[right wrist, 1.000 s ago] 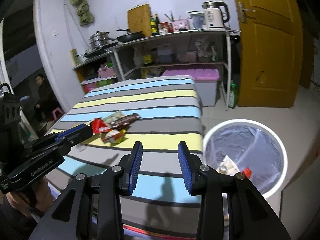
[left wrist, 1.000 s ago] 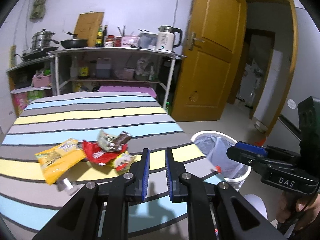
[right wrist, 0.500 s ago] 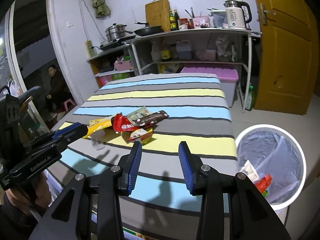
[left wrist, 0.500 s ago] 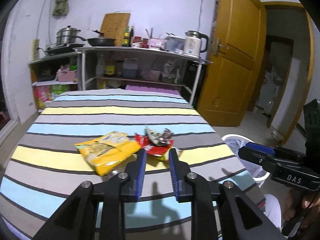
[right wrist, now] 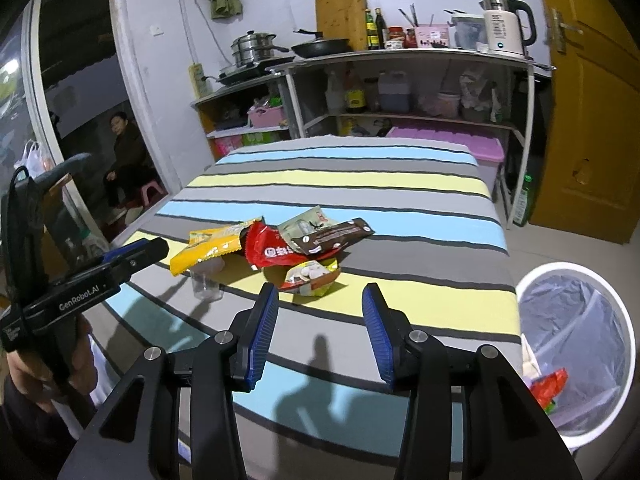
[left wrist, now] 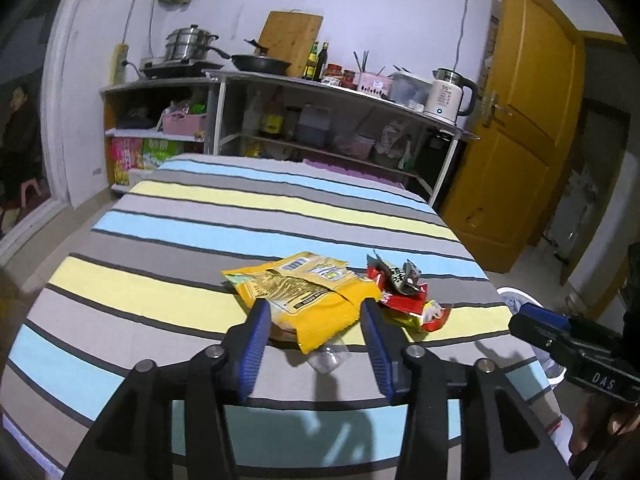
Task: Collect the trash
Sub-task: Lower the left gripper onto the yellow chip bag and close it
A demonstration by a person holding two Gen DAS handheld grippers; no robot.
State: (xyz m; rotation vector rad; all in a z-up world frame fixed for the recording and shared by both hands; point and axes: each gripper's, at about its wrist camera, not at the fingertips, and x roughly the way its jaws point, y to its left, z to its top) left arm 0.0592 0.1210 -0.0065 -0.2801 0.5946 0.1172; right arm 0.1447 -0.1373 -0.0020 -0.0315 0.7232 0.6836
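A pile of snack wrappers lies on the striped table [left wrist: 168, 248]. A yellow bag [left wrist: 308, 296] is nearest my left gripper [left wrist: 314, 346], which is open with its jaws either side of the bag's near end. A red wrapper [right wrist: 276, 254], a brown wrapper [right wrist: 336, 234] and a small yellow-white packet [right wrist: 312, 274] lie beside it. A clear plastic cup [right wrist: 206, 284] lies by the yellow bag [right wrist: 212, 248]. My right gripper [right wrist: 320, 336] is open and empty, short of the small packet. The white trash bin [right wrist: 576, 344] stands on the floor to the right.
A metal shelf [right wrist: 400, 56] with pots, bottles and a kettle [right wrist: 506, 32] stands behind the table. A yellow door [left wrist: 520, 128] is at the right. A person [right wrist: 124, 156] sits in the doorway at the left. The bin holds some wrappers [right wrist: 550, 386].
My left gripper has opened wide and swung left onto the yellow bag. My right gripper has opened wider and turned from the bin toward the wrappers.
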